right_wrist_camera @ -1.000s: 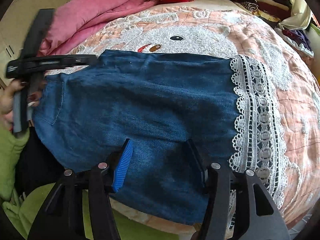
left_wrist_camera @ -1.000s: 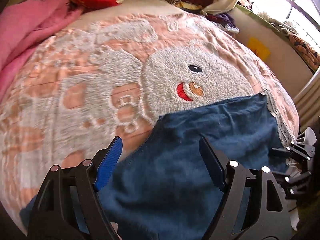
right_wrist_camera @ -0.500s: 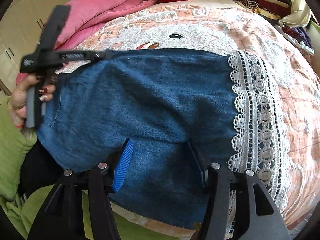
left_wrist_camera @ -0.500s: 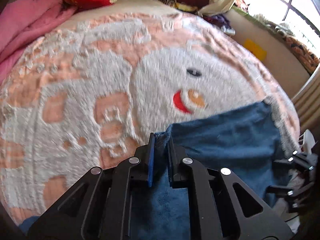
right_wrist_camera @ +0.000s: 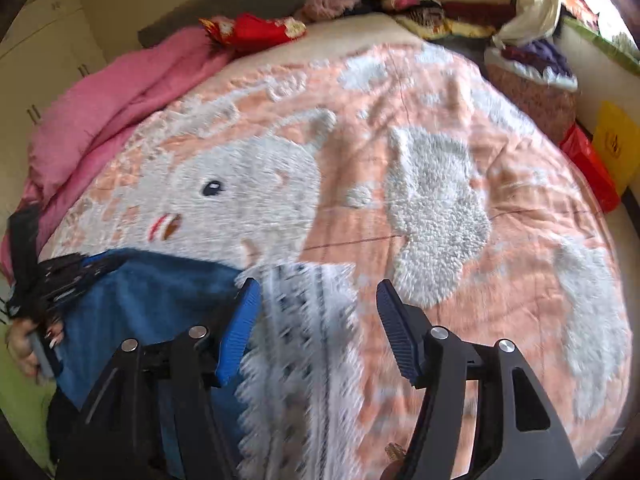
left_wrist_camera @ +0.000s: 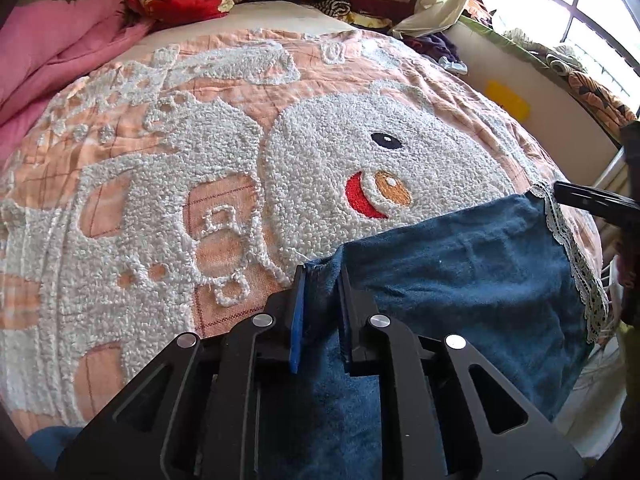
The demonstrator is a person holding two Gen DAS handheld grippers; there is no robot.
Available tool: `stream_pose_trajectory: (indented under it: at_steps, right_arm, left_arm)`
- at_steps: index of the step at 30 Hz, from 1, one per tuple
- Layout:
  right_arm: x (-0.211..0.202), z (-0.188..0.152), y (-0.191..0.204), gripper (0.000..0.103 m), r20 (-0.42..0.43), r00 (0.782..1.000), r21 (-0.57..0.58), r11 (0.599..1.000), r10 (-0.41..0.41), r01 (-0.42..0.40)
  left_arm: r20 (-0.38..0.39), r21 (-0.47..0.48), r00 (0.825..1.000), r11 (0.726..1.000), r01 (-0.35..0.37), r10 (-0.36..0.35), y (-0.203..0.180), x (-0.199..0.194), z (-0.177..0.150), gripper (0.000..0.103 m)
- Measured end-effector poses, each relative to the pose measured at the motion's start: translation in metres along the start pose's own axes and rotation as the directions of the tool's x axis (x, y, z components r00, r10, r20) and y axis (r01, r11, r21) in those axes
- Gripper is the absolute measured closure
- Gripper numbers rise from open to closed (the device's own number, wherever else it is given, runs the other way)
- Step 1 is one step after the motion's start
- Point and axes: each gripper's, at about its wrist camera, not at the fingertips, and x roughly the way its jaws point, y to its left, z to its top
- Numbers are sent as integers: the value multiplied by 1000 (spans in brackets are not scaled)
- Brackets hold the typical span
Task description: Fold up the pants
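The left gripper (left_wrist_camera: 320,280) is pinched tight on a corner of the blue denim pants (left_wrist_camera: 460,264), which lie on the bed's peach bear-patterned blanket (left_wrist_camera: 160,184) and stretch away to its right, ending in a white lace hem (left_wrist_camera: 576,264). The right gripper (right_wrist_camera: 316,304) stands spread over that lace hem (right_wrist_camera: 304,344), its jaws having just been opening, pads clear of the cloth; the blue denim sits to its left, bare blanket to its right.
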Motion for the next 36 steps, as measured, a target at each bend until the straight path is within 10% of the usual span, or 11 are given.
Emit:
stream_pose_trajectory:
  at_steps: [2,7,15,26,29,36]
  right_arm:
    - [15,0,-7,44,-31,999,10,1000,22,-22]
    - [19,-9,-5,83,-30,993,10,994,110,-110]
    - [-9,17,0,85,99,993,-58,997,63,-57]
    - [37,12,-10,67,31,999,-63,998,-21,23]
    - [16,9,-12,49,63,995,-39,996,-78,81]
    - [-31,-18,-1,43,140,983,-57,990,-117,126]
  left_arm:
    - [2,-3,1000,1000,1,-1,0,0,0,95]
    - [6,32,1000,999,-26,25,-7,-3,-1,100]
    - [67,50,996,997,-54,50,-15,-11,16,102]
    - [49,14,997,998,-54,53,-3,9,9,93]
    - [92,-27,994,998,-65,67,8,-7,8,66]
    - [201,-210,967,971,-112,155,59,-65,1,57]
